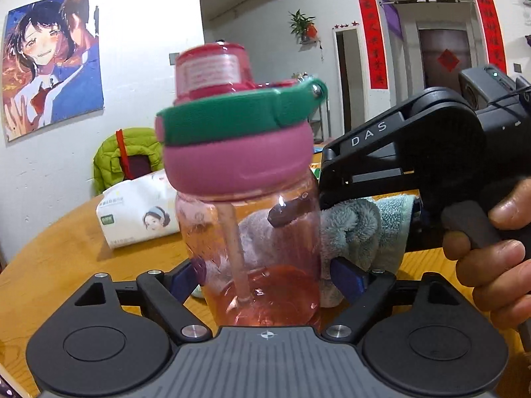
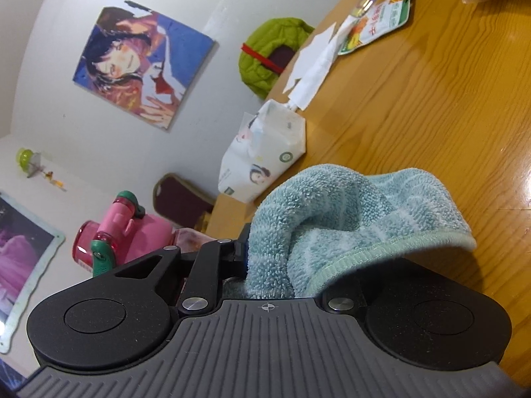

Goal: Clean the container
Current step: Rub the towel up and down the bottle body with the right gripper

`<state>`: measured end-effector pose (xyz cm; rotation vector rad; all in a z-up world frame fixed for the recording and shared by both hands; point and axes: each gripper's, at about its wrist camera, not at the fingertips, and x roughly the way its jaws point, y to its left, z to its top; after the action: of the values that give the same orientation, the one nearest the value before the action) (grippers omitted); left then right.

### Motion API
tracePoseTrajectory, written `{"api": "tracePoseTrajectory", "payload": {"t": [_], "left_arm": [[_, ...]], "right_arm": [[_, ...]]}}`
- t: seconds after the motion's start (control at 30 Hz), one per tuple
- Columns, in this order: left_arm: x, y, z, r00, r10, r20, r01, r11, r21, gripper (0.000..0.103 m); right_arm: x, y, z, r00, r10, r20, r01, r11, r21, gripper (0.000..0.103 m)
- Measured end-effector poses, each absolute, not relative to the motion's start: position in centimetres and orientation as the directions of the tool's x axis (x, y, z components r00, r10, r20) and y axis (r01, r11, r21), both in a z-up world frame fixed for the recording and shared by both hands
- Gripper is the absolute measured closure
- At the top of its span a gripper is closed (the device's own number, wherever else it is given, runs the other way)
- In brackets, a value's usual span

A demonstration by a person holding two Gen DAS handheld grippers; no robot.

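Pink bottle (image 1: 249,219) up off the table (image 1: 66,265), held w/ its base betw. the left gripper (image 1: 265,275) pads, blue pads (image 1: 348,278) flanking the lower wall on both sides. Left opening about mid-range, filled by the bottle; contact at the pads looks close but can't tell how firm. Lid on, green strap (image 1: 239,112) across the top, straw visible inside, bottle leaning a little. Right gripper (image 2: 265,265) nearly closed, clamped on a blue towel (image 2: 332,215), cloth bunched and spilling over the far side. In the left view, same towel pressed against the bottle's right side, right gripper body (image 1: 415,152) just beside it, a hand (image 1: 491,242) on the trigger. Looks like mid-wipe on the outer wall, prob. only part of the surface covered so far. Risks from here: slick plastic wall plus sideways push from the towel, so bottle could twist or slip out of the left pads if grip is light. Low grip w/ tall body above it, so tip-over leverage if wiping pressure lands near the lid. Loose towel hanging free, could snag on the strap hinge. Tissue pack (image 1: 139,219) near behind the bottle, packet (image 2: 375,23) well apart, so a dropped bottle likely knocks the tissue pack first.
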<state>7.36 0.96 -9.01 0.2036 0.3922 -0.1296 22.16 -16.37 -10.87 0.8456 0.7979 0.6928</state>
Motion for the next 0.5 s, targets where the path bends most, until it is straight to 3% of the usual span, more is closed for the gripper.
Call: {"api": "tracePoseTrajectory", "payload": {"t": [0.13, 0.2, 0.37, 0.4, 0.5], "left_arm": [[6.7, -0.1, -9.1, 0.921, -0.042, -0.387, 0.148, 0.957, 0.249, 0.019], [7.1, 0.1, -8.9, 0.922, -0.031, -0.387, 0.145, 0.952, 0.268, 0.025], [7.3, 0.5, -8.5, 0.921, -0.032, -0.389, 0.145, 0.953, 0.265, 0.026], [7.4, 0.6, -8.5, 0.921, -0.031, -0.388, 0.144, 0.953, 0.266, 0.026], [7.8, 0.9, -8.5, 0.922, -0.033, -0.385, 0.145, 0.953, 0.265, 0.026]], "right_arm": [[22.2, -16.3, -10.8, 0.534, 0.781, -0.323, -0.206, 0.490, 0.847, 0.075], [22.0, -17.3, -10.7, 0.539, 0.818, -0.201, -0.227, 0.372, 0.900, 0.075], [22.1, -19.4, -11.9, 0.495, 0.852, 0.171, -0.234, -0.059, 0.970, 0.075], [22.1, -19.4, -12.2, 0.488, 0.854, 0.181, -0.220, -0.080, 0.972, 0.075], [22.3, -18.2, -12.9, 0.486, 0.872, 0.060, -0.159, 0.021, 0.987, 0.075]]}}
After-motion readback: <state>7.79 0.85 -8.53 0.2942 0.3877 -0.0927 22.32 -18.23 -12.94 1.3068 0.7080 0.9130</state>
